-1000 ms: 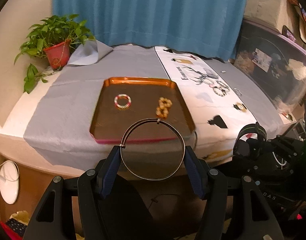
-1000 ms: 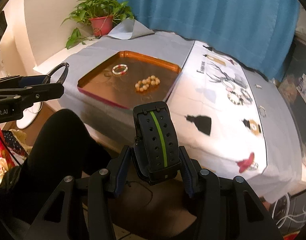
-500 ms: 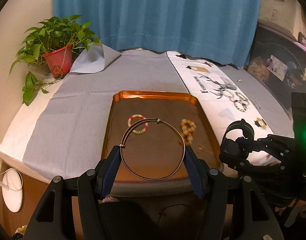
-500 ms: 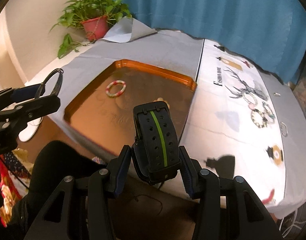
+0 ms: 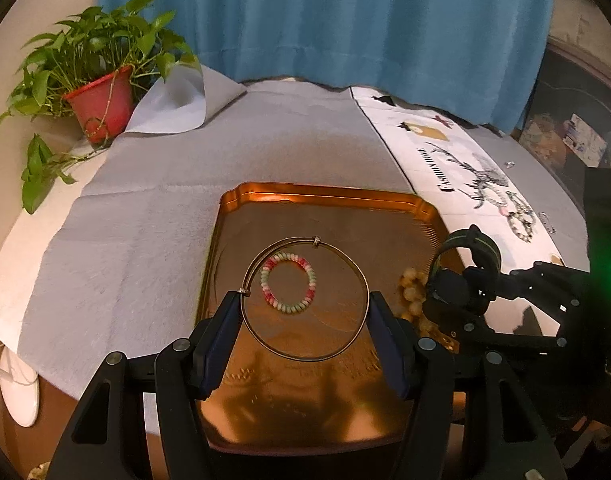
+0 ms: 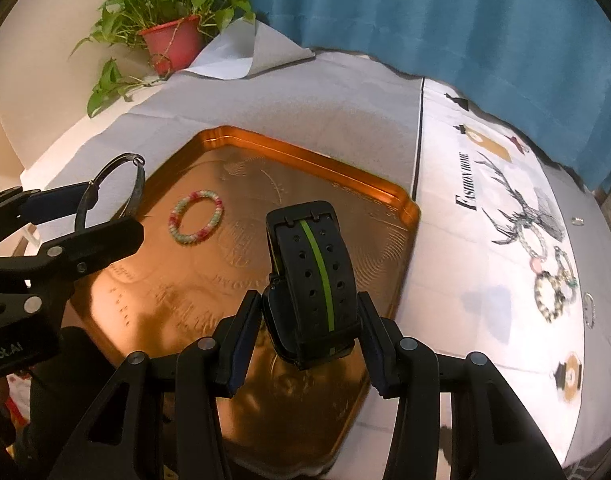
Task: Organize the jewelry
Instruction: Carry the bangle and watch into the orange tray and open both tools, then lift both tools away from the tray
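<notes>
My left gripper (image 5: 305, 316) is shut on a thin silver wire bangle (image 5: 359, 280), held over the copper tray (image 5: 329, 196). Through the bangle I see a pink, white and green beaded bracelet (image 5: 288, 284) lying on the tray. A tan wooden bead bracelet (image 5: 411, 292) lies at the tray's right, partly hidden by the right gripper. My right gripper (image 6: 311, 320) is shut on a black watch band with a green stripe (image 6: 311, 272), hanging above the tray's right half. The left gripper (image 6: 85, 216) shows with the bangle (image 6: 117, 184) at the left of the right wrist view.
A grey cloth (image 5: 145, 220) covers the table. A white printed runner (image 6: 485, 208) on the right carries more bracelets (image 6: 549, 280) and small rings. A potted plant (image 5: 97, 100) stands at the back left, a blue curtain (image 5: 325, 20) behind. The table's front edge lies just below the tray.
Both grippers have moved forward over the table, from in front of its edge to above the tray. Each keeps its hold: the bangle on the left, the watch band on the right.
</notes>
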Tool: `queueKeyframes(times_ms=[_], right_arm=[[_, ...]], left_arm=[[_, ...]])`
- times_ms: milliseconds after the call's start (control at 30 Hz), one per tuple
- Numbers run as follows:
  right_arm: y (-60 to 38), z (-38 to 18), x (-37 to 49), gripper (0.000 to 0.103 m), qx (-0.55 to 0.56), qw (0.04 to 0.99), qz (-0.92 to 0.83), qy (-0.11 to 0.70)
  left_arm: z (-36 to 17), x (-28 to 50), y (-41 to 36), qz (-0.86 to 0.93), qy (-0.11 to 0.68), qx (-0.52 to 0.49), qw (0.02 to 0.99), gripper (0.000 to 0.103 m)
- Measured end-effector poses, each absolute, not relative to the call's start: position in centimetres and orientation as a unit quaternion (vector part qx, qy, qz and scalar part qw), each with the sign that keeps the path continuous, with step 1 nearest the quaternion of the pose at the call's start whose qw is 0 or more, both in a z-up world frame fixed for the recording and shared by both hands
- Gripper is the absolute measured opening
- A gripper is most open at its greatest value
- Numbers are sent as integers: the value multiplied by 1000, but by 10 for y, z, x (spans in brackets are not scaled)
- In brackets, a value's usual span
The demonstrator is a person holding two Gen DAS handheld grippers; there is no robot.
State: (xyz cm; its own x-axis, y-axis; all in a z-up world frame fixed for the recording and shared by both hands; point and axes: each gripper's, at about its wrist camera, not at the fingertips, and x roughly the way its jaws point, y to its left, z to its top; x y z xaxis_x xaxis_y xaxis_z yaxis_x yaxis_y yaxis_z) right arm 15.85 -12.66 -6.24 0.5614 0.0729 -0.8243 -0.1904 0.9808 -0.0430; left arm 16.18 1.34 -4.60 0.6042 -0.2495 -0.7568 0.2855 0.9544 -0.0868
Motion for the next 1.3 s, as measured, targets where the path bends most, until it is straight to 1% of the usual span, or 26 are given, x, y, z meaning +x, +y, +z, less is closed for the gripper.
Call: queueKeyframes(times_ms=[300,333,367,433,467,500,533,567,600,700,867,1000,1300], right_arm=[[-131,-68,179,49,-60,883,67,461],[-131,-69,180,49,-58,883,68,461],[-130,-69,182,51,-60,883,70,460],[-128,-68,182,67,-74,883,65,459],[-127,-68,180,77,-86,884,55,456],[-126,-67,176,81,-96,885,50,452],[-126,-66,172,82,-103,886,47,450],[-126,-65,166,83,-108,885,47,450],[-127,-64,160,83,-111,884,50,451],[-130,-58,127,83,-120,883,52,450],[-121,-47,57,83,-142,886,62,438],[-116,-34,6,83,-138,891,67,428],[-109,-5,-69,83,-123,909,71,392]], left_arm=[[-60,186,13,-141,420,34,896,60],[-64,189,12,-142,419,38,896,63],[-67,193,10,-138,424,45,894,71],[-72,196,7,-129,435,62,889,78],[-72,194,7,-126,435,68,889,82],[-72,192,6,-123,434,73,889,84],[-71,188,7,-120,434,77,889,90],[-71,182,8,-120,434,78,890,92],[-69,174,9,-121,433,80,890,93],[-66,149,16,-111,435,79,890,93],[-57,87,29,-114,445,46,887,93],[-46,42,33,-118,445,37,887,93],[-14,-35,30,-114,412,52,903,93]])
